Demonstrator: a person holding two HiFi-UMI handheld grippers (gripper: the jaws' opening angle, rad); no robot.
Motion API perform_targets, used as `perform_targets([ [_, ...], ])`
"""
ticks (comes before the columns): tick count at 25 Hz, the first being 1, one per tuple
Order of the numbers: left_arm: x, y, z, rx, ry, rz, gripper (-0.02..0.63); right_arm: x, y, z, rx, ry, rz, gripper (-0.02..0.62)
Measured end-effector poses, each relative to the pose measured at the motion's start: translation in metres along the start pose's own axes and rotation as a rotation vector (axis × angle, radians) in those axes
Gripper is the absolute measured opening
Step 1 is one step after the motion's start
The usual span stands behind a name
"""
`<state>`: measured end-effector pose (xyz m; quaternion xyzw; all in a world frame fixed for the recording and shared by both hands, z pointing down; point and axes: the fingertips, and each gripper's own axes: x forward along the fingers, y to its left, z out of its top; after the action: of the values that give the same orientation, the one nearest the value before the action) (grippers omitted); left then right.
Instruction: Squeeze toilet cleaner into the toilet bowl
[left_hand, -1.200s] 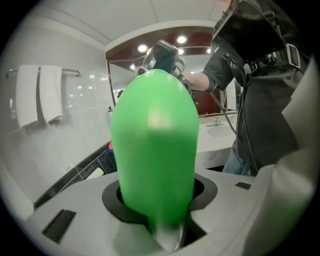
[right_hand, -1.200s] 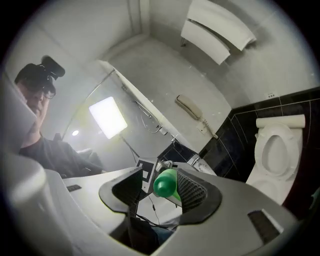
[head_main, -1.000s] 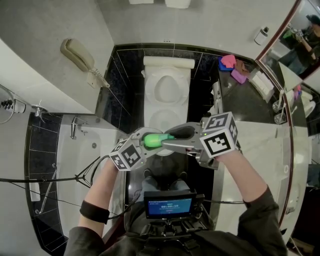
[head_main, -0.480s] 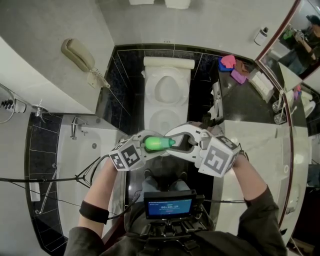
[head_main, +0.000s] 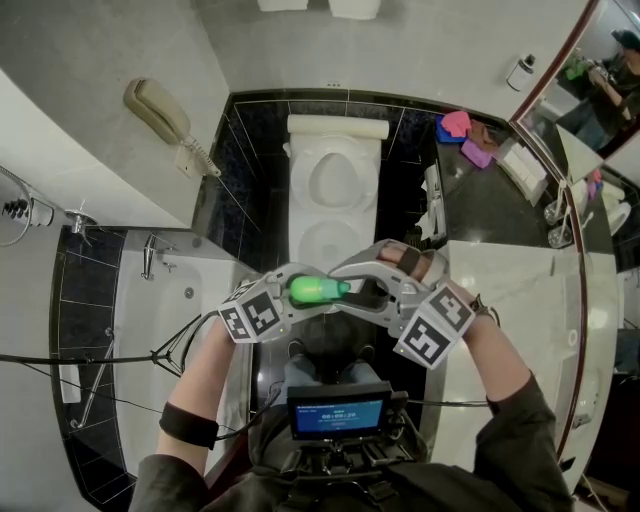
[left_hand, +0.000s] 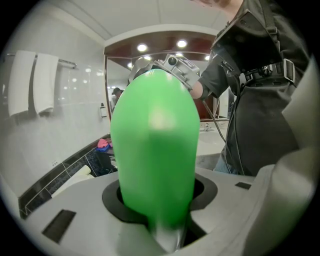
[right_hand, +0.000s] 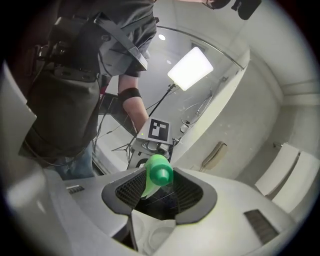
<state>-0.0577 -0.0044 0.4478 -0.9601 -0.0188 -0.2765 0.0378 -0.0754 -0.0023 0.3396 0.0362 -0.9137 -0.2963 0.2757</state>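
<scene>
A green toilet-cleaner bottle (head_main: 316, 290) lies level above the toilet's front, with its cap pointing right. My left gripper (head_main: 296, 290) is shut on the bottle's body, which fills the left gripper view (left_hand: 154, 150). My right gripper (head_main: 352, 286) reaches in from the right, and its jaws have just been opening. In the right gripper view the green cap (right_hand: 160, 173) sits between the black pads (right_hand: 190, 192) with gaps on both sides, so they do not press on it. The white toilet (head_main: 300, 200) stands beyond, lid up and bowl open.
A wall phone (head_main: 160, 115) hangs at the upper left. A bathtub (head_main: 150, 320) lies to the left. A pale counter (head_main: 510, 290) runs along the right, with coloured cloths (head_main: 462, 130) on a dark shelf behind. A screen unit (head_main: 338, 410) sits on the person's chest.
The right gripper has rolled about its own axis, swinging its marker cube down and to the right, and its jaws have spread off the cap. The bottle and left gripper stayed put.
</scene>
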Motion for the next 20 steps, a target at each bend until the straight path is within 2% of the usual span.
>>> perform_targets([
  [4,-0.001,0.002,0.001,0.003,-0.004,0.010,0.181,0.000,0.003,-0.002,0.027,0.001,0.000,0.260],
  [5,-0.001,0.002,0.002,0.004,-0.005,0.015,0.181,-0.001,0.002,0.000,0.063,-0.018,-0.003,0.289],
  [6,-0.001,0.002,0.002,0.004,-0.006,0.020,0.181,-0.004,-0.003,0.005,0.120,-0.053,-0.010,0.290],
  [8,-0.001,0.003,0.002,0.005,-0.009,0.034,0.181,-0.012,-0.021,0.014,0.305,-0.141,-0.034,0.290],
  [10,-0.002,0.005,0.002,0.009,-0.012,0.055,0.181,-0.017,-0.039,0.008,0.605,-0.196,-0.046,0.290],
  [12,-0.003,0.009,0.002,0.015,-0.011,0.078,0.181,-0.017,-0.042,-0.003,0.908,-0.239,0.015,0.288],
  [14,-0.003,0.011,0.002,0.017,-0.010,0.090,0.181,-0.014,-0.039,0.001,1.130,-0.301,0.116,0.287],
  [16,-0.003,0.012,0.002,0.022,-0.009,0.094,0.181,-0.009,-0.035,0.002,1.250,-0.296,0.165,0.282],
  [17,-0.002,0.013,0.002,0.025,-0.006,0.097,0.181,-0.006,-0.032,0.000,1.278,-0.272,0.174,0.282],
  [20,-0.001,0.012,0.001,0.034,0.008,0.100,0.181,0.001,-0.026,-0.005,1.335,-0.232,0.189,0.226],
])
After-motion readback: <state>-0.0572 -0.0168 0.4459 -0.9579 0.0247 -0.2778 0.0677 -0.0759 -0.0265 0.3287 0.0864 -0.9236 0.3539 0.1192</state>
